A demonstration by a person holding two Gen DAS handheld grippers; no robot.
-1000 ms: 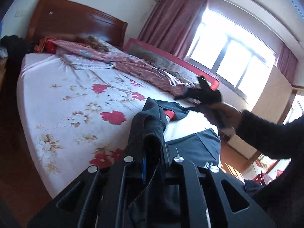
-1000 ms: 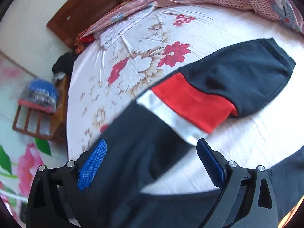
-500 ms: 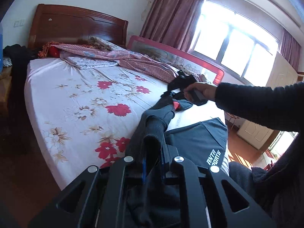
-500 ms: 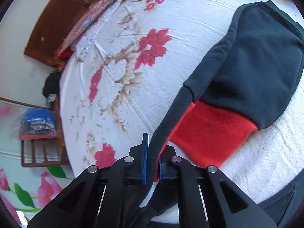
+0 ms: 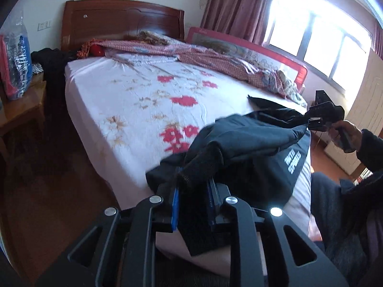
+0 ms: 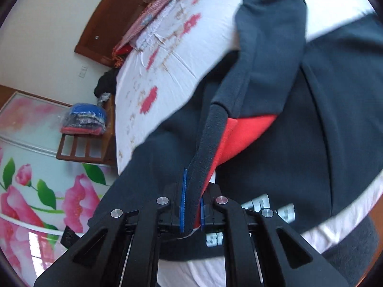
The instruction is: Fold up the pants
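The bed (image 5: 134,100) fills most of the room, its white sheet printed with red and tan flowers, a dark wooden headboard (image 5: 119,16) against the wall and a rumpled pink checked blanket (image 5: 203,55) heaped along the far side by a red guard rail (image 5: 263,50). Maroon curtains (image 5: 237,4) hang beside a bright window (image 5: 318,28). A low wooden nightstand (image 5: 21,105) stands to the left of the bed with a plastic-wrapped bundle (image 5: 14,57) on it, and dark clothes (image 5: 50,59) are piled near the head of the mattress.

The pants (image 5: 253,148) lie at the near corner of the bed, dark navy, with a red panel (image 6: 241,134) showing on one leg and white lettering (image 5: 292,160) on the fabric. Part of the leg is lifted off the lower layer and stretched between the two grippers, doubling back over the rest of the garment.

A person's hand (image 5: 344,131), coming out of a dark sleeve (image 5: 371,148), holds the right gripper (image 5: 311,122) at the far right, level with the mattress edge. Seen from its own camera, the right gripper (image 6: 192,205) has its jaws clamped tight on a narrow ribbed strip of the pants, with red cloth pinched in beside it.

The left gripper (image 5: 192,205) is closest to me, low over the near edge of the bed. Its jaws have just been easing apart, yet a thick fold of dark ribbed cloth fills the gap between the blue pads (image 5: 175,208), which press on it from both sides.
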